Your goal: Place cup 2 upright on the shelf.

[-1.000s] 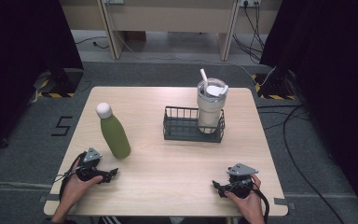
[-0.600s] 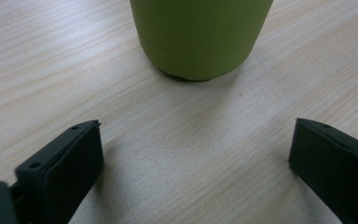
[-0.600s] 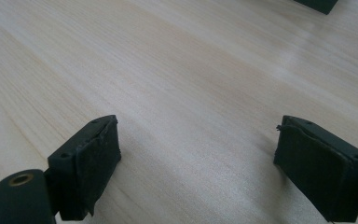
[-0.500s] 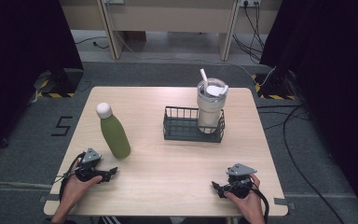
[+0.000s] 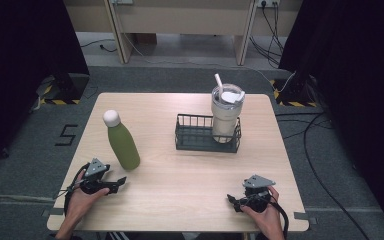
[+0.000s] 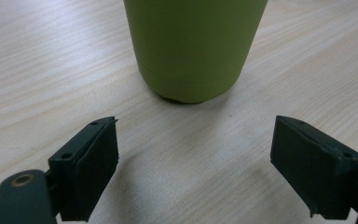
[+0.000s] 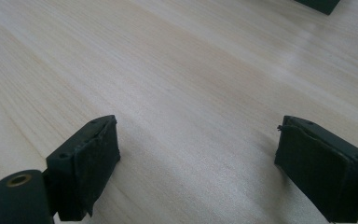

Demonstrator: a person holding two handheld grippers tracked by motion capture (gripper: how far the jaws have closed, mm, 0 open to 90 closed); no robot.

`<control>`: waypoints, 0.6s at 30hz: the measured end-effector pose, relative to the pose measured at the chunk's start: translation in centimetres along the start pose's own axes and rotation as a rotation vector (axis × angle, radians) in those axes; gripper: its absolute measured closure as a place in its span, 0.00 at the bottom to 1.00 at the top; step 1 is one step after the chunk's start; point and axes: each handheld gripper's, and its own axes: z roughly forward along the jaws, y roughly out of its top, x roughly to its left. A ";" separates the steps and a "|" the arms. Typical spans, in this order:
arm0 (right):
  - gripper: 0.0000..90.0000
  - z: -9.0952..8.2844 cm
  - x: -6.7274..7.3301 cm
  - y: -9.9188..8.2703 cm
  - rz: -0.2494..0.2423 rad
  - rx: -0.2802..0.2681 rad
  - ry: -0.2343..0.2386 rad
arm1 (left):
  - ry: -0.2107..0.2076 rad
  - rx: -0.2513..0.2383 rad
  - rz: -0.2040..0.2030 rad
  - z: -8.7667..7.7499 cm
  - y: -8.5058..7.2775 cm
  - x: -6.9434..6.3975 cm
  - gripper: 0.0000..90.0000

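Near the left edge of the bench (image 5: 190, 180), the green bottle (image 5: 124, 145) stands upright, just ahead of the left gripper (image 5: 121, 181); the right gripper (image 5: 231, 201) is well apart. Seen from the left gripper view, the bottle (image 6: 193, 46) stands straight ahead; the jaws, which have just been closing, stand apart and empty. Seen from the right gripper view, the jaws are wide over bare wood.

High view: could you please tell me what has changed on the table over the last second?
The left gripper has just been closing its fingers, with nothing between them; they end apart, short of the green bottle. Nothing was taken hold of or let go. The right gripper, the bottle and the tumbler in the wire basket stayed as they were.
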 end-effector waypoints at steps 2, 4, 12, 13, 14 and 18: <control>0.14 0.0 0.0 0.0 0.005 0.002 0.001 | 0.002 -0.020 -0.004 -0.1 0.1 0.0 0.17; 0.14 0.0 0.0 0.0 0.003 0.001 0.002 | -0.001 -0.039 -0.014 -0.2 0.2 0.0 0.17; 0.14 0.0 0.0 0.0 0.001 0.002 0.002 | 0.001 -0.126 -0.023 -0.7 0.7 -0.1 0.17; 0.14 0.0 0.0 0.0 0.001 0.002 0.002 | 0.003 -0.133 -0.022 -0.8 0.8 -0.1 0.17; 0.14 0.0 0.0 0.0 0.001 0.002 0.002 | 0.003 -0.140 -0.022 -0.8 0.8 -0.1 0.17; 0.14 0.0 0.0 0.0 0.001 0.002 0.003 | -0.002 -0.155 -0.029 -0.8 1.0 -0.1 0.17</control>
